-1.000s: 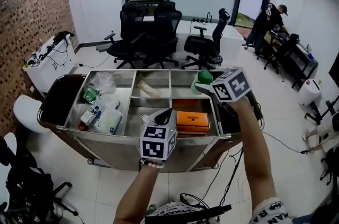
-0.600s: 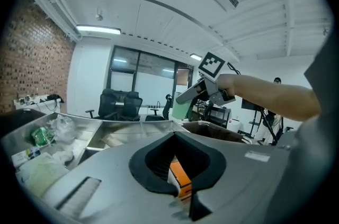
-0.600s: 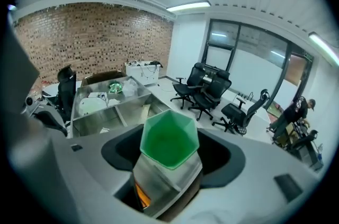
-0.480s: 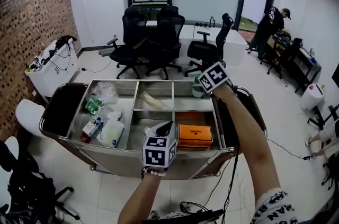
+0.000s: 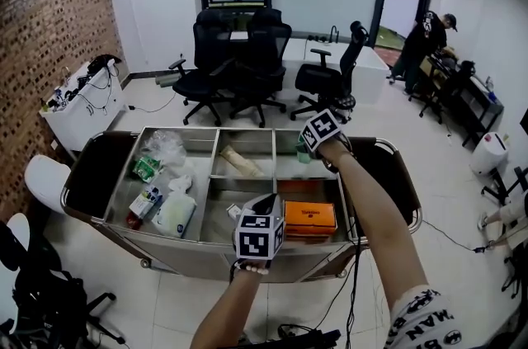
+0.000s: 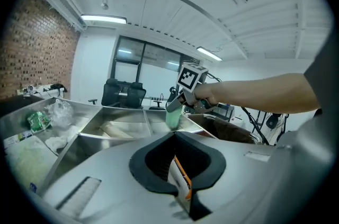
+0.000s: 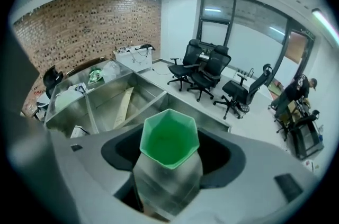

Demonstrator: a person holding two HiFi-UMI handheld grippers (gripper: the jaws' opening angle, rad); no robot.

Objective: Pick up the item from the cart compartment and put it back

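A green six-sided cup (image 7: pixel 169 139) with a pale frosted body sits between the jaws of my right gripper (image 5: pixel 308 141), which is shut on it. In the head view the cup (image 5: pixel 300 151) hangs low over the back right compartment of the steel cart (image 5: pixel 186 250). The left gripper view shows the same cup (image 6: pixel 174 116) under the marker cube. My left gripper (image 5: pixel 264 203) hovers over the cart's front middle compartment, beside an orange box (image 5: pixel 309 217). A white and orange sliver shows in its jaw gap, and whether it is held is unclear.
The left compartments hold a clear plastic bag (image 5: pixel 162 146), a green packet (image 5: pixel 142 167) and a white pouch (image 5: pixel 174 213). A tan flat piece (image 5: pixel 239 162) lies in the back middle one. Office chairs (image 5: pixel 247 58) stand behind the cart. A person (image 5: pixel 425 38) stands far right.
My right gripper has swung left and down with the green cup, from beside the cart's right end to over the back right compartment. The left gripper has sunk a little.
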